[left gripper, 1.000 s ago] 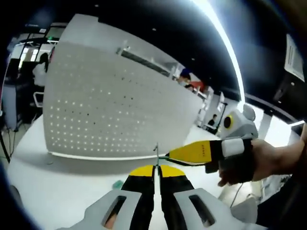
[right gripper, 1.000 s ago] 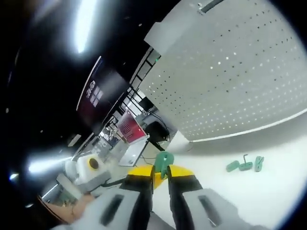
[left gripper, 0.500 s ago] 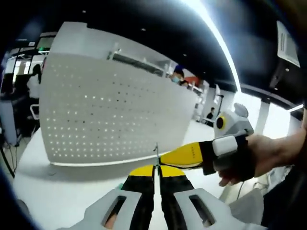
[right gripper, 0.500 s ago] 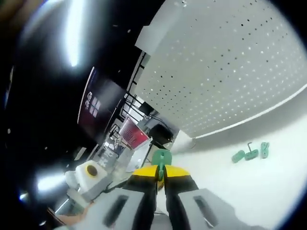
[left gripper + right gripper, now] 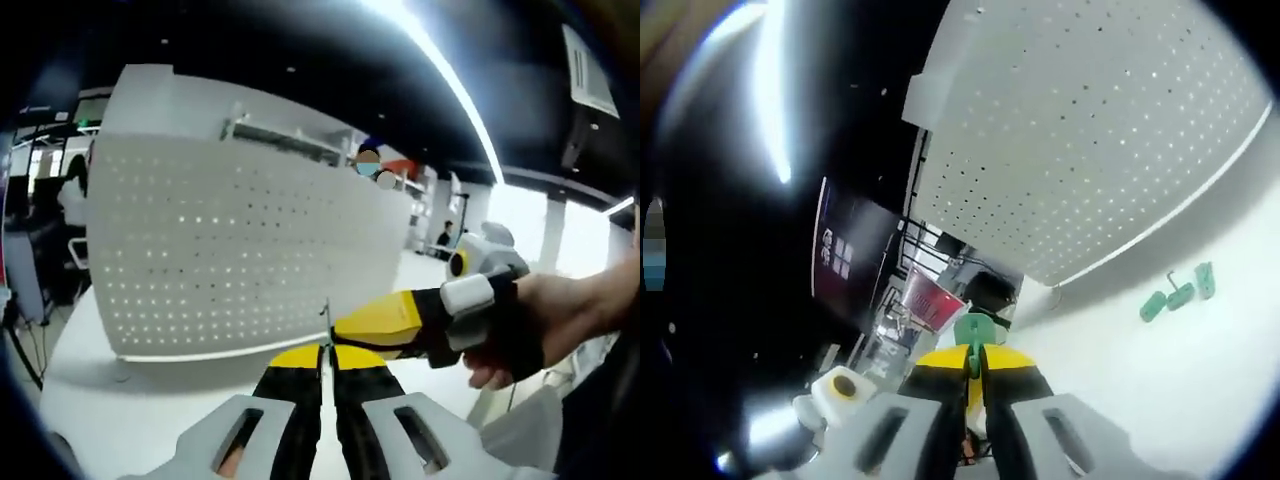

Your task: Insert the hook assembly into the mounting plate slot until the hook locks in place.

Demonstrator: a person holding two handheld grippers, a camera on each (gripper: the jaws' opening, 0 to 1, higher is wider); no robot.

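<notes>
Left gripper view: my left gripper [image 5: 327,352] had its jaws pressed together on a thin metal hook [image 5: 326,322], whose wire stuck up just past the yellow tips. My right gripper [image 5: 340,327] came in from the right, held in my hand [image 5: 545,325], its yellow tip touching or just beside the wire; I could not tell from here how its jaws stood or what they held. Behind both stood the white pegboard [image 5: 240,250], upright near the far edge of the white desk [image 5: 130,420]. A person [image 5: 368,160] showed over the board's top edge.

Right gripper view: my right gripper [image 5: 973,362] was closed on a green plastic piece [image 5: 974,335], which stood up between the yellow tips. This view showed what the other did not: three small green parts [image 5: 1178,295] lying loose on the desk [image 5: 1160,390], near the pegboard's [image 5: 1090,130] bottom edge and well apart from the tongs, with a thin bent wire among them. The board leaned across the top right of the view. The green piece in the jaws was apart from the board.
</notes>
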